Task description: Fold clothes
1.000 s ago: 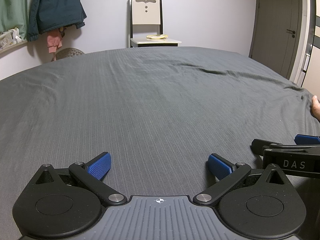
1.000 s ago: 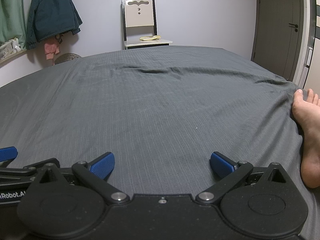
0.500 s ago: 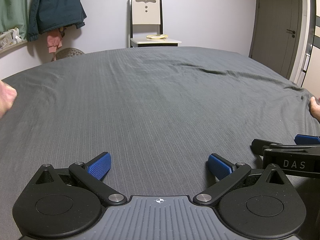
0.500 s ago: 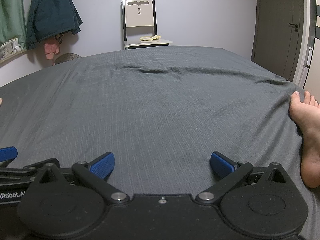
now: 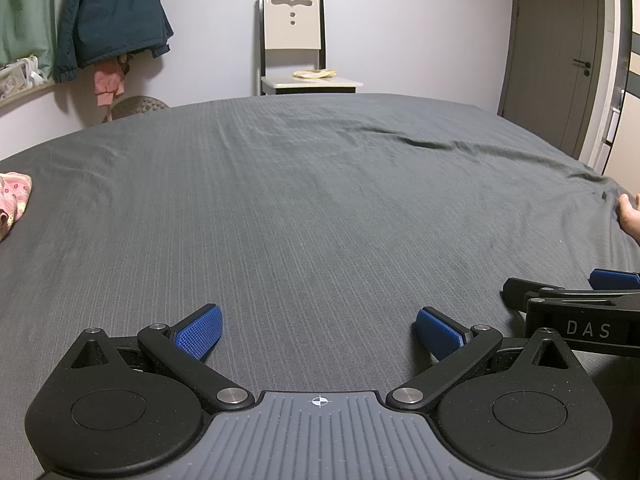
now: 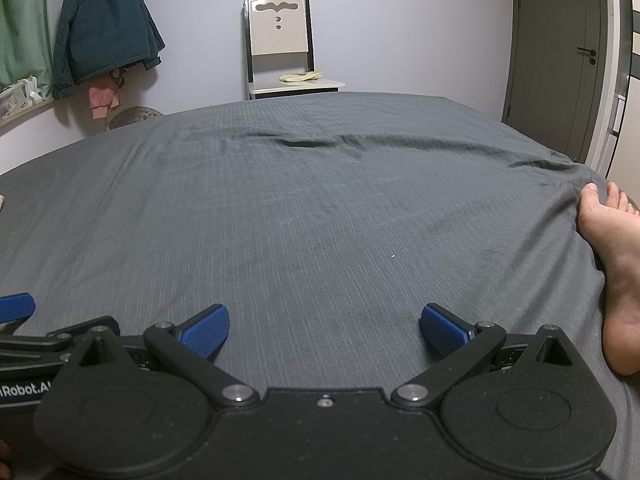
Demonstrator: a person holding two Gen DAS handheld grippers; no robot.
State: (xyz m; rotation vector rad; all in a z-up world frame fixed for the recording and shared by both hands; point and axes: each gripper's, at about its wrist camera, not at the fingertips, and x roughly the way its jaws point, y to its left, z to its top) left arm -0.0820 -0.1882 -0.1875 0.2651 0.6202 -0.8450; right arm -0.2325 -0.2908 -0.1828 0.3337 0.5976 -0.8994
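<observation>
A pink patterned garment (image 5: 12, 196) lies at the far left edge of the grey bed sheet (image 5: 320, 200) in the left wrist view; only a small part shows. My left gripper (image 5: 319, 330) is open and empty, low over the sheet near its front. My right gripper (image 6: 325, 330) is open and empty too, just to the right of the left one. The right gripper's side shows in the left wrist view (image 5: 576, 312). The garment does not show in the right wrist view.
A bare foot (image 6: 616, 264) rests on the bed's right edge. A chair (image 5: 298, 46) stands against the far wall. A dark jacket (image 5: 108, 16) hangs at the back left. A door (image 5: 560, 52) is at the right.
A pink garment has come into view at the left edge of the bed, where a hand showed half a second ago. The foot has shifted slightly. Both grippers have stayed still.
</observation>
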